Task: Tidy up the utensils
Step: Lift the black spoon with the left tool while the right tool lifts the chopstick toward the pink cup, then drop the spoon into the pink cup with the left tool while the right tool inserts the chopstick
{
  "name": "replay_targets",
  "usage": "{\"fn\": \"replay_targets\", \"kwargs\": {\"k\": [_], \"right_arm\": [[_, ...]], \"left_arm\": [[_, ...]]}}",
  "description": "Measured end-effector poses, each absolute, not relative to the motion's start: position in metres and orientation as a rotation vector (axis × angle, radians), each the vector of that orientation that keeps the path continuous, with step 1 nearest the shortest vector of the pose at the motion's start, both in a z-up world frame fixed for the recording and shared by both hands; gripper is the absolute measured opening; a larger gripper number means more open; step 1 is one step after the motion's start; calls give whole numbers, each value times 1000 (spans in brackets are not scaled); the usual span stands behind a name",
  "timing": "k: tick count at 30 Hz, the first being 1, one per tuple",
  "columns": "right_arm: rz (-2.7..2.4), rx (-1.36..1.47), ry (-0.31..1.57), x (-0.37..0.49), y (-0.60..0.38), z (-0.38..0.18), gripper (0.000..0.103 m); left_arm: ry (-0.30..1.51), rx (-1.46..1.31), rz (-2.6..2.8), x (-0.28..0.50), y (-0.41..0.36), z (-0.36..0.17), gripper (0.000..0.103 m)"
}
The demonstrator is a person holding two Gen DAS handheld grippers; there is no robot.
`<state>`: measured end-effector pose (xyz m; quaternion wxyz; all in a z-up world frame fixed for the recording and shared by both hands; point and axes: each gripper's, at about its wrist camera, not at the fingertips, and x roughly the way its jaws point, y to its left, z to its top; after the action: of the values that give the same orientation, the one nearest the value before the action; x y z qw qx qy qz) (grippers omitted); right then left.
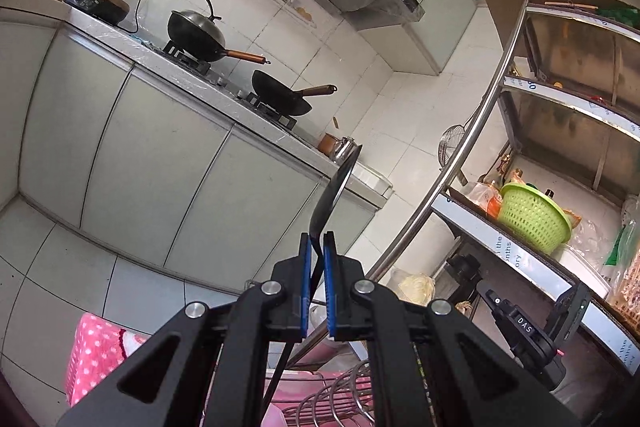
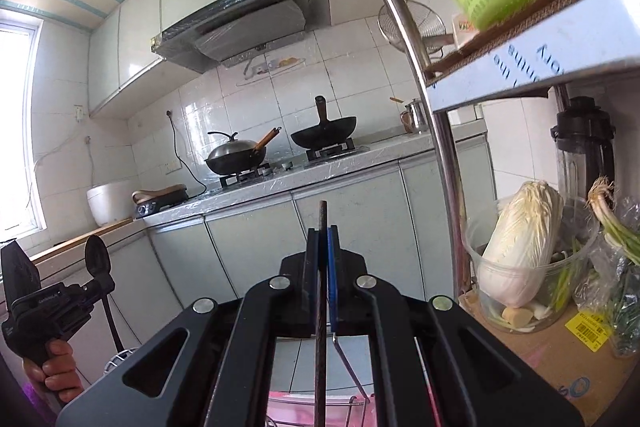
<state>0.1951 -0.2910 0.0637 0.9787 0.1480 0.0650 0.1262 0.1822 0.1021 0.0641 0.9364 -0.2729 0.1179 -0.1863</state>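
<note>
Left hand-held gripper (image 1: pixel 318 241) clamps black spoon (image 1: pixel 334 187); "DAS" legible.

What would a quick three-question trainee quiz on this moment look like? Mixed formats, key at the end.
1. True or false: both woks on the stove have lids.
2. Multiple choice: the left gripper is shut on A) a black spoon B) a whisk C) a green cup.
3. Fill in: the green basket sits on a ____ of the metal rack.

Key: 1 false, only the left wok is lidded; the other wok is open. 2 A. 3 shelf.
</note>
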Motion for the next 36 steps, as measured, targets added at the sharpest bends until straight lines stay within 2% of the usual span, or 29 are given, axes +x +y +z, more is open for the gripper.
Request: {"fn": "replay_targets", "kwargs": {"k": [7, 17, 22, 28, 36], "right_arm": [[291, 308, 243, 199, -286, 34, 4], [309, 351, 475, 192, -292, 2, 4], [301, 347, 543, 190, -287, -1, 5], [296, 356, 587, 187, -290, 9, 5], [307, 333, 710, 196, -275, -12, 7]], "left_arm": [[315, -532, -401, 173, 95, 34, 5], [505, -534, -346, 167, 99, 20, 5], [623, -580, -312, 174, 100, 9, 5], [677, -569, -275, 172, 102, 11, 5], [762, -538, -172, 178, 99, 2, 9]]}}
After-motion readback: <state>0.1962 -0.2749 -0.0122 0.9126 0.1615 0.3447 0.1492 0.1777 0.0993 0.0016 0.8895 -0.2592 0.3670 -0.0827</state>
